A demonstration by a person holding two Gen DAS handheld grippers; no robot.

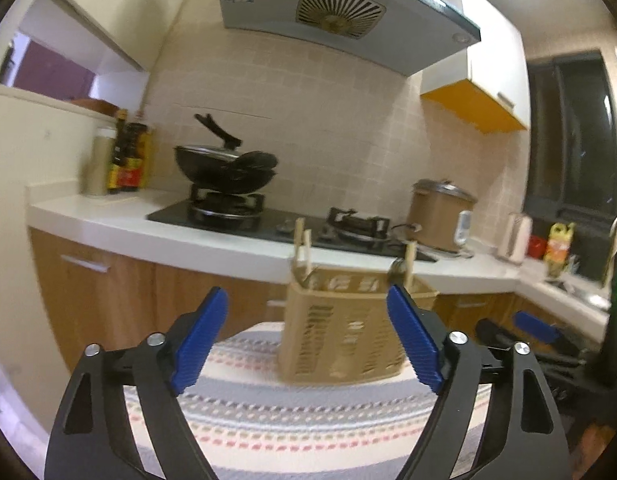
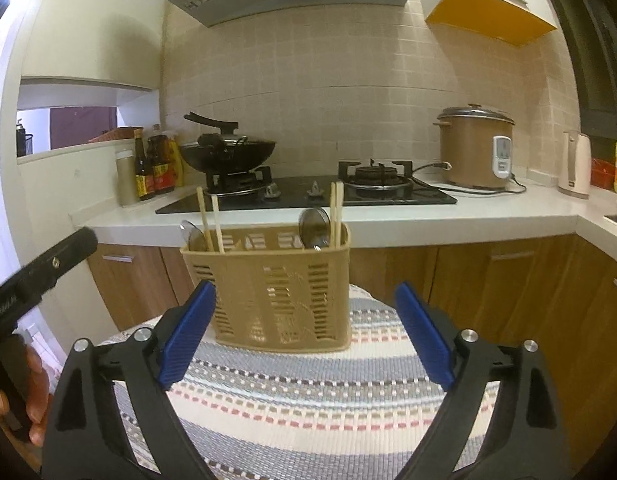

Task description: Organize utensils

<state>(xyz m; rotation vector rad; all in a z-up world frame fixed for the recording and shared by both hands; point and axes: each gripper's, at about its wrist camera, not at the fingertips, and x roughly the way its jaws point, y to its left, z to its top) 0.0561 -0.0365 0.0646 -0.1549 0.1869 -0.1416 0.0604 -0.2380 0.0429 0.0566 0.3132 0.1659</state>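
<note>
A tan slotted utensil basket (image 2: 282,304) stands upright on a striped woven mat (image 2: 308,400). Two wooden chopsticks (image 2: 210,220) and a metal spoon (image 2: 190,234) stand in its left end. Another spoon (image 2: 314,224) and two chopsticks (image 2: 335,212) stand in its right end. My right gripper (image 2: 304,292) is open a little short of the basket, holding nothing. In the left wrist view the basket (image 1: 344,336) sits ahead and slightly right of my left gripper (image 1: 308,296), which is open and empty too. The right gripper's blue pad (image 1: 534,326) shows at that view's right.
Behind the mat runs a white counter (image 2: 388,226) with a black gas hob (image 2: 308,196), a wok (image 2: 228,154), sauce bottles (image 2: 154,168), a brown rice cooker (image 2: 474,148) and a white kettle (image 2: 574,164). Wooden cabinet doors (image 2: 488,280) lie below. A hand (image 2: 32,392) holds the left gripper's handle.
</note>
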